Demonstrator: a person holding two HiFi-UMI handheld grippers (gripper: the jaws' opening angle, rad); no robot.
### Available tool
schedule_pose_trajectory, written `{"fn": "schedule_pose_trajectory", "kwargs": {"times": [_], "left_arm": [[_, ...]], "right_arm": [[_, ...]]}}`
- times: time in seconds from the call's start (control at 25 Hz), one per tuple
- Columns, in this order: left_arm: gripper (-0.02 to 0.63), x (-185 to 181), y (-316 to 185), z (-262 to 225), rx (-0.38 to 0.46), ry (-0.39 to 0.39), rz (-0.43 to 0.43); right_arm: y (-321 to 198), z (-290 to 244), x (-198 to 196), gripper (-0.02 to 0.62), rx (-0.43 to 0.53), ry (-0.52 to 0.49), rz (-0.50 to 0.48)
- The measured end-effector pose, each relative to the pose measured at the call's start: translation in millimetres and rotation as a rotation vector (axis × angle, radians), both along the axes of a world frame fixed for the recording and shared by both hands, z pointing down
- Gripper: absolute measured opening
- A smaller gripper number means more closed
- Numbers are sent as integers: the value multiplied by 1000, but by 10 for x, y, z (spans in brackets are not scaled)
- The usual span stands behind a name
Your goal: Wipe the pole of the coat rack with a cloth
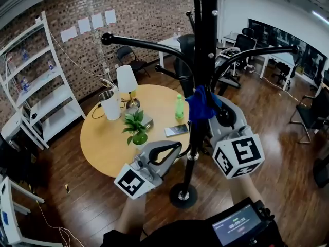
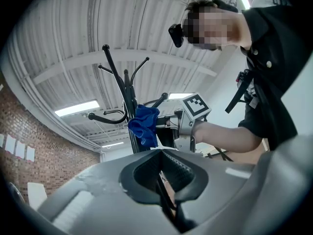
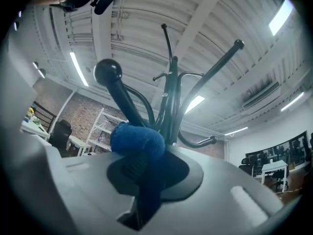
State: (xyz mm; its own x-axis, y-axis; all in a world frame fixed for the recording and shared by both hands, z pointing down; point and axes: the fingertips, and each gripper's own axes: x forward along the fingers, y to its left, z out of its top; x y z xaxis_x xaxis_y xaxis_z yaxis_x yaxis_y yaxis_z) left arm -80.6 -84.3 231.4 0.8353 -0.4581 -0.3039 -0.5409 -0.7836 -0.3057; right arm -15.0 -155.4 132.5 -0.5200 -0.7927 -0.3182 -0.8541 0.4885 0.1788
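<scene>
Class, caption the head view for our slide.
Right tongs hold a blue fabric cloth against the black metal coat rack pole; left tongs closed beside it.

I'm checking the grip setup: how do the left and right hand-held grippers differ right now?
The right hand-held gripper is shut on the blue cloth, held against the coat rack pole; the left hand-held gripper is shut on nothing. The right sits higher up the pole; the left is lower, close beside it. Both have jaws closed.

The pole (image 1: pixel 205 45) stands at frame centre, cloth (image 1: pixel 199 106) against it; worktop (image 1: pixel 103 143) to its left, shelving (image 1: pixel 38 81) far left.
</scene>
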Motion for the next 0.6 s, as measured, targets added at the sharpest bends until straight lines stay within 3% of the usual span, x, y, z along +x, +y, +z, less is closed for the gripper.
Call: {"fn": "schedule_pose_trajectory", "kwargs": {"times": [0.2, 0.6], "left_arm": [[3, -11, 18, 31, -10, 0, -2], [3, -10, 34, 141, -39, -9, 14]], "right_arm": [[4, 315, -14, 46, -43, -20, -2], [-20, 1411, -121, 46, -233, 37, 18]]}}
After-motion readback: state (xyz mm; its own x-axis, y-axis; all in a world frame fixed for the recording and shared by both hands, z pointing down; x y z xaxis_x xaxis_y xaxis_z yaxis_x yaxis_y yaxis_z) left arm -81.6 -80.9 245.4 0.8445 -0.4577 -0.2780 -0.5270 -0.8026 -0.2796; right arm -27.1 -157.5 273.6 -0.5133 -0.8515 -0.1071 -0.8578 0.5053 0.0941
